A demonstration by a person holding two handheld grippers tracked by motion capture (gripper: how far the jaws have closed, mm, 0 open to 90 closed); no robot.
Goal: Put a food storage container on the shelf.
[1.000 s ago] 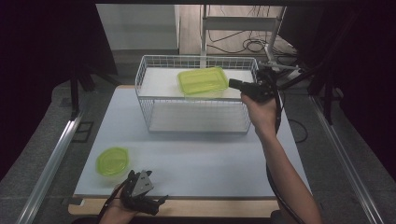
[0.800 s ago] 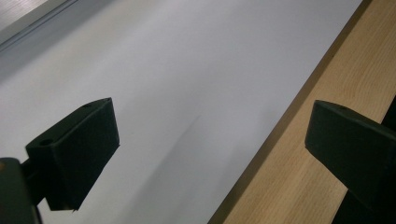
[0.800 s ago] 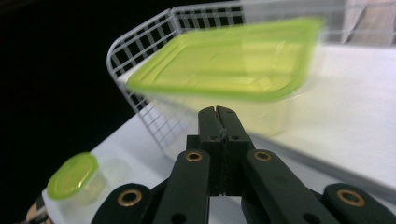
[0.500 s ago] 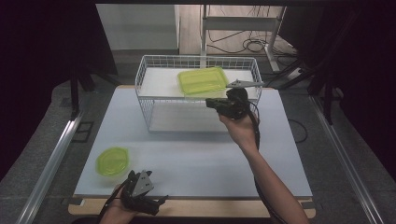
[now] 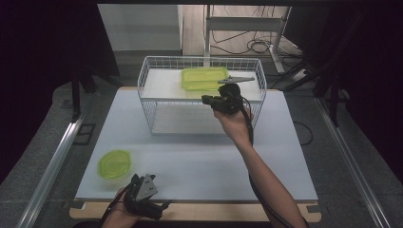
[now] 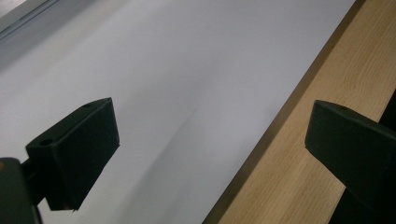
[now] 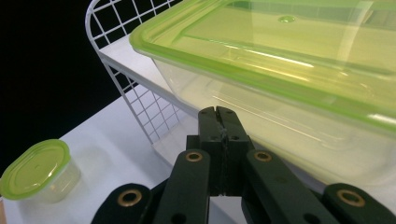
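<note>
A rectangular clear container with a green lid (image 5: 204, 78) lies on the upper white shelf of a wire rack (image 5: 152, 111) at the back of the table. My right gripper (image 5: 209, 99) hovers just in front of it, jaws shut with nothing between them. In the right gripper view the shut fingertips (image 7: 218, 114) point at the container's clear side wall (image 7: 280, 112), close to it but apart. A small round container with a green lid (image 5: 114, 164) (image 7: 37, 170) stands at the front left. My left gripper (image 5: 142, 199) (image 6: 210, 135) rests at the table's front edge, open and empty.
A white mat (image 5: 199, 161) covers the table, with a wooden strip (image 6: 303, 154) along its front edge. The rack's wire rim (image 7: 140, 93) stands up around the shelf. Cables and a metal frame (image 5: 247, 28) lie on the floor behind the table.
My right gripper has swung left and down, from the rack's right end to the front of the rectangular container. It stayed shut. The left gripper has not moved.
</note>
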